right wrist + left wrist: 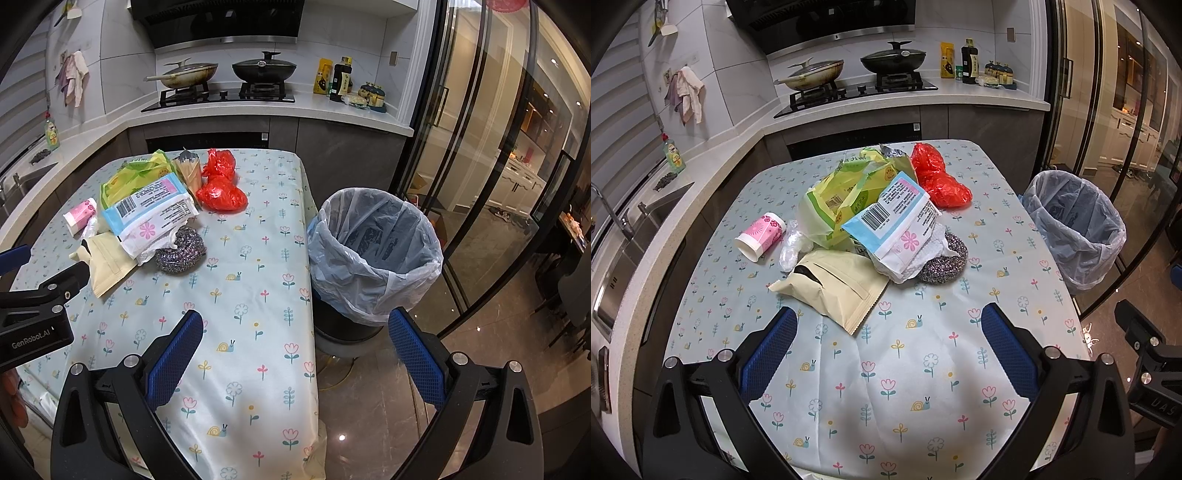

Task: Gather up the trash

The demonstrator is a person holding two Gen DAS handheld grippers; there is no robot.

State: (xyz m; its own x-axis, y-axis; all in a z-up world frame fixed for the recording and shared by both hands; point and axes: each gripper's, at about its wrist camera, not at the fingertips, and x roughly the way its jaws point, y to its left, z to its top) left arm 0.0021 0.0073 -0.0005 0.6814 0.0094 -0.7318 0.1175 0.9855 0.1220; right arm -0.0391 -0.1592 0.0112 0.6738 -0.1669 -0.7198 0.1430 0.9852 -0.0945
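On the bench point(905, 369), a heap of trash lies mid-cloth, well ahead of both tools: a beige pouch point(834, 284) nearest, a blue-and-white wrapper point(894, 221) over a steel scourer point(942, 264), green bags point(842, 192) behind, a red bag point(936, 177) at the back, and a pink cup point(761, 236) on its side to the left. The lined bin point(373, 251) stands on the floor just beside the bench's right edge. The left tool point(888, 347) and right tool point(295, 350) both have their jaws spread apart, holding nothing. All of it looks light; the film bags are probably limp and slippery, so pinch a bunched fold. The pouch's stiff serrated edge likely offers the surest grip.
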